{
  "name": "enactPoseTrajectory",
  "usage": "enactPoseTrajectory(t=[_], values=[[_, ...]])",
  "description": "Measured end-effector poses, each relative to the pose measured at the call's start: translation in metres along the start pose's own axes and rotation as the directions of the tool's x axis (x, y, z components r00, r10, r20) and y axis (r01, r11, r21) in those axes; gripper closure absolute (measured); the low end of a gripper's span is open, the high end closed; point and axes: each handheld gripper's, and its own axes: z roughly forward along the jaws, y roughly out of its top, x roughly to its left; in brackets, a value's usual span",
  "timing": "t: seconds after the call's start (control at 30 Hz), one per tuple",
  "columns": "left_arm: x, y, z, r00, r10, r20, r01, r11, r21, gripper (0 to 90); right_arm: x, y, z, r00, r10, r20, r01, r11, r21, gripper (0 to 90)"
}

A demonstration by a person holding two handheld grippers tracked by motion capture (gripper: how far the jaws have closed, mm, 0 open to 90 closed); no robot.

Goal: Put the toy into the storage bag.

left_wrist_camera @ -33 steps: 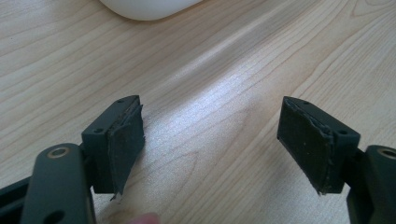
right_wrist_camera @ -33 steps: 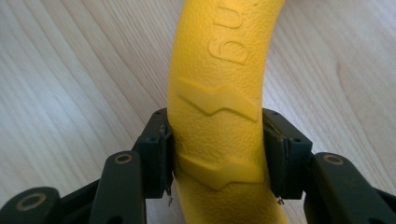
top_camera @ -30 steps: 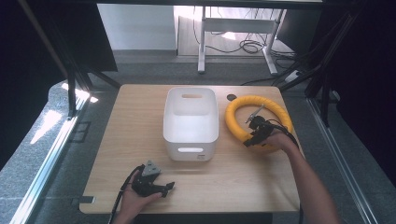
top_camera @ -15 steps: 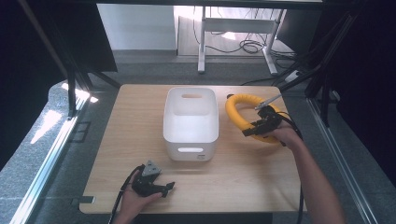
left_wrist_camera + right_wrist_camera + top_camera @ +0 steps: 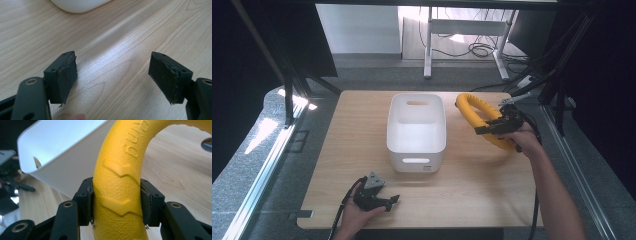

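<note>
light: daylight from the window ahead of me | glare: streak across my table [image 5: 120, 40] | surroundings: dark | focus: soft overhead, my close views sharp

Yellow ring [image 5: 117, 182] (chevron ridges), white bin [image 5: 416, 131], black tongs [image 5: 116, 202].

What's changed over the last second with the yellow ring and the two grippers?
The right gripper, shut on the yellow ring, has raised it: a second ago the ring lay flat on the table; now it is tilted up on edge beside the white bin. The left gripper stays open and resting at the near edge; the bin has not moved.
</note>
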Motion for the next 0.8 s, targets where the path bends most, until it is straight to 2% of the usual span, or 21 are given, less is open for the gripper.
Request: enactPoseTrajectory(t=[0.33,0.5,0.8], values=[[-0.001,0.000,0.001,1.0000,0.002,0.002,-0.002,1.0000,-0.001,23.0,0.003,0.003,-0.019,0.9999,0.008,-0.010,-0.009,0.993,-0.118,52.4],[-0.001,0.000,0.000,1.0000,0.003,-0.001,-0.003,1.0000,0.001,23.0,0.005,0.004,-0.028,0.9996,0.012,-0.027,-0.017,0.983,-0.181,52.4],[-0.001,0.000,0.001,1.0000,0.008,0.002,-0.008,1.0000,0.003,23.0,0.009,0.007,-0.037,0.9995,0.006,-0.032,-0.013,0.976,-0.219,52.4]])
